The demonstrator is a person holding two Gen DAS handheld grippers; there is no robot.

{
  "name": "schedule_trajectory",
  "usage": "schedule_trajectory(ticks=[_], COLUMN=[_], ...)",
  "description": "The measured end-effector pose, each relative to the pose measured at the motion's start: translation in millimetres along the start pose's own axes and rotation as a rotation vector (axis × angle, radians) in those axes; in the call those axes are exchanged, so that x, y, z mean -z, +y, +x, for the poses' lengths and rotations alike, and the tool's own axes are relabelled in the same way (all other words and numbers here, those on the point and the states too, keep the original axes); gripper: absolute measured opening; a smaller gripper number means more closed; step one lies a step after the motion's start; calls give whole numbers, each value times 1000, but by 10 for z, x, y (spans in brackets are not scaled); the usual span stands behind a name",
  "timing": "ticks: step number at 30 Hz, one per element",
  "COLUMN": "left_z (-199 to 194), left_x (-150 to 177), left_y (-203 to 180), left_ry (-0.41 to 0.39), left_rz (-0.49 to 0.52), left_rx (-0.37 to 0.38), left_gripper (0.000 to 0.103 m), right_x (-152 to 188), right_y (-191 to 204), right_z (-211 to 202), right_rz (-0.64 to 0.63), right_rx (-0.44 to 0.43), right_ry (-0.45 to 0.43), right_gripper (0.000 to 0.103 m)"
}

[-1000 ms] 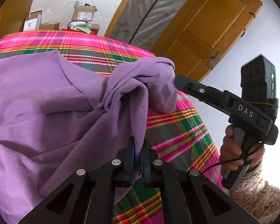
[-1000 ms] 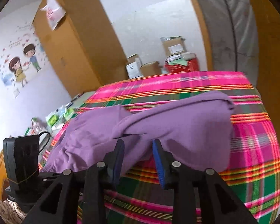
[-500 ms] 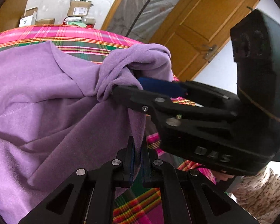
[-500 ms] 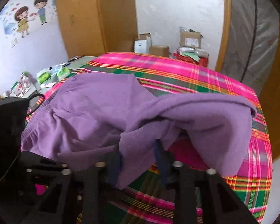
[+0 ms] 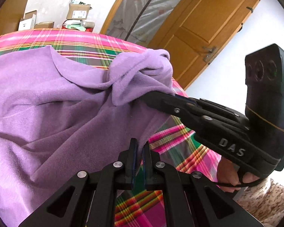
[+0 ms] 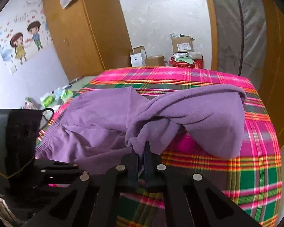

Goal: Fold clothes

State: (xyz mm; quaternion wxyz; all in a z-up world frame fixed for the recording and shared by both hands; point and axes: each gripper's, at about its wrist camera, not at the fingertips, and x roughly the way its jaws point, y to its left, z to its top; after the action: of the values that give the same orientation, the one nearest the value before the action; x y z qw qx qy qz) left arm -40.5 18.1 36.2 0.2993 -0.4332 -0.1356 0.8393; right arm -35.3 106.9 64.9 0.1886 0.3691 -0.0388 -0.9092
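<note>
A purple fleece garment point(image 5: 47, 102) lies spread over a pink, green and orange plaid cloth point(image 6: 259, 174) covering the surface below; whether that is a bed or a tabletop cannot be told. One end of the garment is lifted and bunched into twisted folds point(image 6: 179, 111), with a loose flap hanging down toward the plaid. A gathered elastic band shows at its left edge in the right wrist view point(image 6: 47, 140).

The left tool point(image 5: 139, 151) has its fingers pressed nearly together on a fold of the purple fabric at the garment's near edge. The right tool point(image 6: 142, 151) is likewise closed, pinching a bunched tip of the fleece between its blue-padded fingers. In the left wrist view the right tool reaches in from the right, its tips buried under the fabric and hidden; raised letters "DAS" point(image 5: 231, 148) read on its black body, and a green light glows on its camera block point(image 5: 270, 79). A hand point(image 5: 229, 177) grips its handle, beside a speckled knit sleeve point(image 5: 265, 198) cut off by the frame edge.

Beyond the cloth stand cardboard boxes point(image 6: 181, 44) with white labels too small to read, and a red container point(image 6: 187, 63) stacked with packets. A tall wooden wardrobe point(image 6: 81, 28), a cartoon wall sticker of two children point(image 6: 26, 39), a wooden door point(image 5: 204, 28) and a plastic-covered panel point(image 6: 240, 24) surround the scene. Small green-and-white items point(image 6: 55, 98) at the left are blurred.
</note>
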Motion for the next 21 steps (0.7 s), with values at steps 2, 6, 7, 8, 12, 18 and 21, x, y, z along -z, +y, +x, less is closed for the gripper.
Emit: schedule_trajectory(ticks=[2, 6, 7, 8, 12, 18, 21], left_z=[-25, -98, -113, -127, -148, -185, -228], left_x=[21, 82, 100, 118, 168, 199, 150], left_y=[-26, -83, -96, -109, -149, -187, -140], left_ry=[-1, -4, -3, -2, 17, 48, 43], left_rz=[5, 23, 29, 35, 60, 97, 76], left_rx=[5, 12, 13, 14, 15, 14, 32], left_gripper=[5, 6, 6, 6, 7, 12, 16], right_x=[51, 183, 218, 252, 373, 530, 589], right_y=[-8, -4, -8, -12, -40, -69, -88], right_z=[-88, -261, -278, -295, -296, -271, -252], right_rz=[31, 77, 81, 86, 95, 93, 88], right_rx=[-13, -43, -42, -41, -32, -8, 9], right_ry=[-19, -55, -54, -53, -36, -16, -7], right_gripper=[4, 4, 4, 4, 4, 4, 4])
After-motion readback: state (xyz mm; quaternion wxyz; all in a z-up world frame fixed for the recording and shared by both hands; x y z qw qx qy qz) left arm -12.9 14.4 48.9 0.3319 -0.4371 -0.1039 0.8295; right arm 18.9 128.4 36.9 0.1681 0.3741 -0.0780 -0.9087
